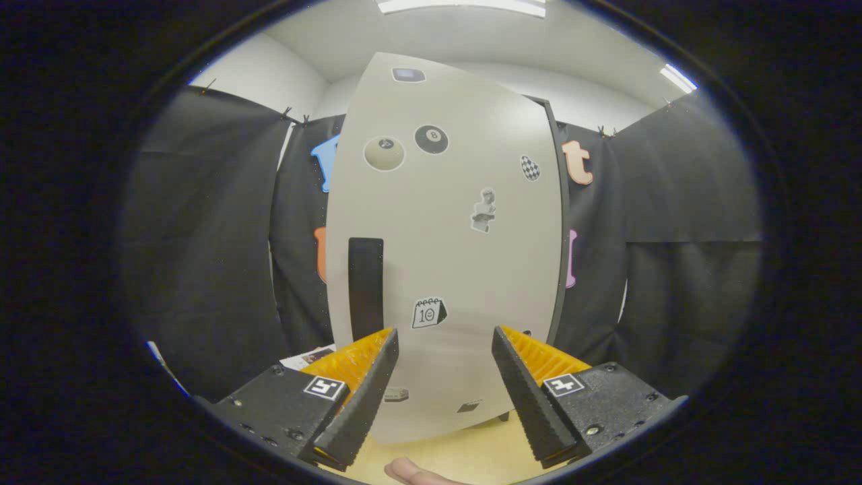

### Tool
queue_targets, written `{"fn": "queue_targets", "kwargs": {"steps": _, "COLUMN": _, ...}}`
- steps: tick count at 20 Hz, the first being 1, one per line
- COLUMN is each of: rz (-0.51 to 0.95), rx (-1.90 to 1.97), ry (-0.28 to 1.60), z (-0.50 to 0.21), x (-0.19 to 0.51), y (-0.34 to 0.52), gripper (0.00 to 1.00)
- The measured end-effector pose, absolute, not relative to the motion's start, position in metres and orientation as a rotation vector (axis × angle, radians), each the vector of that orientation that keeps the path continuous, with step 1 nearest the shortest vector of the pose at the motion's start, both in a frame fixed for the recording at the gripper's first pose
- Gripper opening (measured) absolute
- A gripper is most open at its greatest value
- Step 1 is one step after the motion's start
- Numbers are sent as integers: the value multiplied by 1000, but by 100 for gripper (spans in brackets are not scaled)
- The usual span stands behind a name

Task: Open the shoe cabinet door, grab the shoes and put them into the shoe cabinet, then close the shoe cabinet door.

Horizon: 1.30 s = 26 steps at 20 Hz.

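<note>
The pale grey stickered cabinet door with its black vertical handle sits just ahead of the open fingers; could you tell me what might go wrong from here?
1. The black vertical handle lies beyond one fingertip, not between the open fingers, so closing now would probably catch nothing.
2. The pale grey stickered cabinet door is flat, so the fingers may slide across it.
3. A fingertip of a person's hand lies on the light wooden surface below the fingers and might get nudged.

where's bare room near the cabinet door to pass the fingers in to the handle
The gripper is open, nothing between its fingers. Bare door lies ahead, bordered by the black handle on one side and the door's far edge on the other. Bare wooden tabletop shows below. The calendar sticker sits close beside the handle.
</note>
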<state>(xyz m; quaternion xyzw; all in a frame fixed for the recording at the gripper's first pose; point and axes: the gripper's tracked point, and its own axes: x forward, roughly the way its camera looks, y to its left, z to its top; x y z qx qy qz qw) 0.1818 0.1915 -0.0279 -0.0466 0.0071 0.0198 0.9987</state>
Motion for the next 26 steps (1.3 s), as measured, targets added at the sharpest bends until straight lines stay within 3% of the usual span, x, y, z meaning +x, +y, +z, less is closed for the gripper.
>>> {"fn": "queue_targets", "kwargs": {"steps": 26, "rz": -19, "rx": -21, "ry": -41, "z": -53, "x": 67, "y": 154, "gripper": 93}}
